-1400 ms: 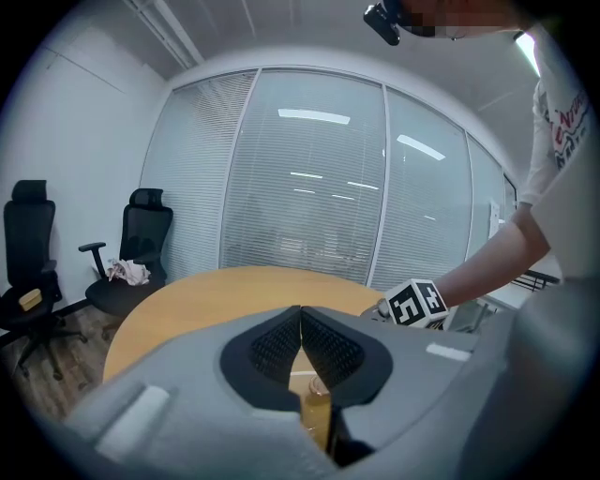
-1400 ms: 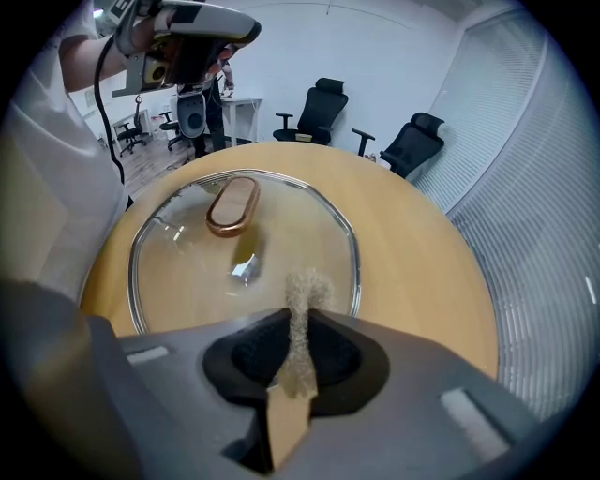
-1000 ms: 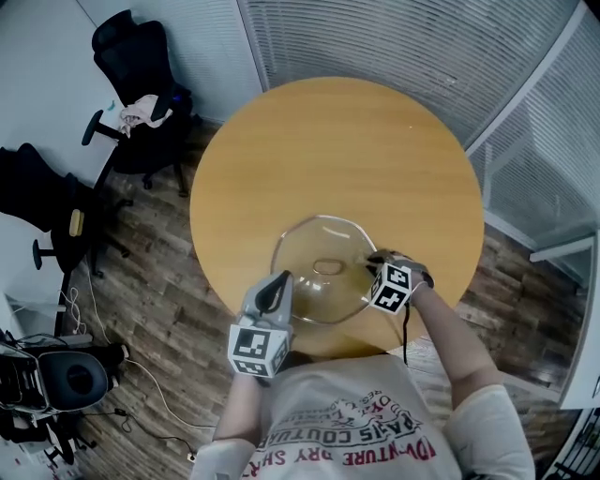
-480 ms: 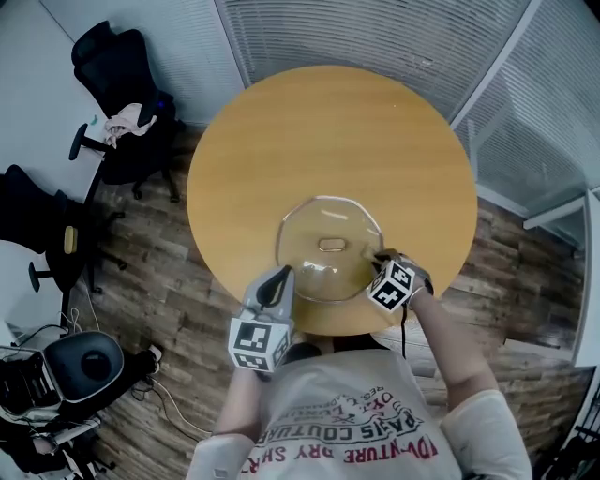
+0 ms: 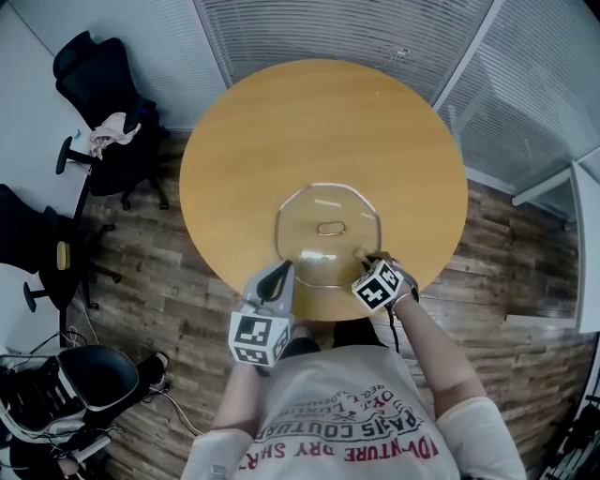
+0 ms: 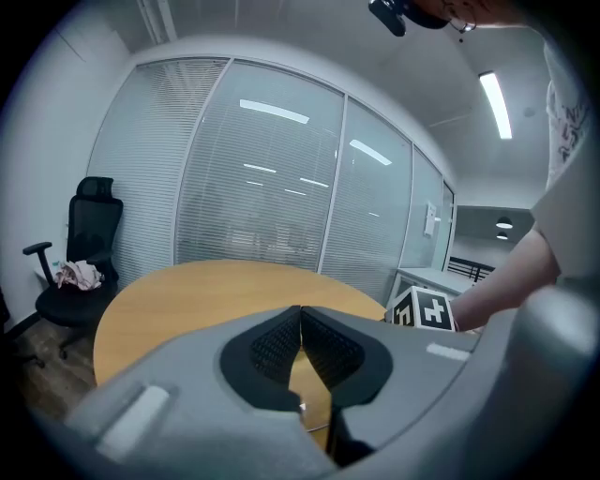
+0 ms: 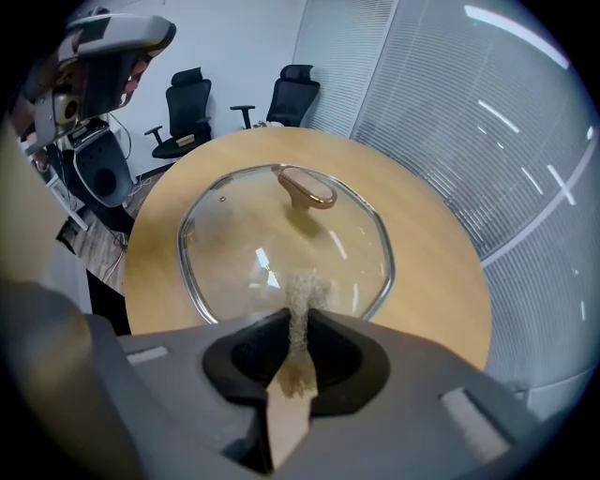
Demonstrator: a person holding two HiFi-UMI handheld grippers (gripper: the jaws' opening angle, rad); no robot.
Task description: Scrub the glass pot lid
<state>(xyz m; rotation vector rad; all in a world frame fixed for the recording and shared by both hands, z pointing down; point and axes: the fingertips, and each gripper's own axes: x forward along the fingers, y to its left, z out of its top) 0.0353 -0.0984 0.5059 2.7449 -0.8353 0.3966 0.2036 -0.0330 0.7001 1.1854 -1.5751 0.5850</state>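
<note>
The glass pot lid [image 5: 309, 211] with its tan handle [image 5: 330, 228] lies near the front of a round wooden table [image 5: 281, 122]. My left gripper [image 5: 278, 274] meets the lid's near-left rim; its jaws are closed, and a sliver of rim shows in the gap behind the pads [image 6: 281, 342]. My right gripper [image 5: 363, 255] is at the near-right rim, shut on a tan scrub pad [image 7: 298, 314]. The pad's frayed end sticks out over the glass [image 7: 234, 234], short of the handle [image 7: 307, 187].
Black office chairs [image 5: 103, 94] stand on the wood floor left of the table, with another pair [image 7: 187, 112] in the right gripper view. Glass walls with blinds [image 5: 375, 28] close off the far side. The table's front edge [image 5: 323, 317] is just behind both grippers.
The lid was raised and tilted toward me a second ago; it now lies lower and flatter on the table. Both grippers stayed at its near rim.
</note>
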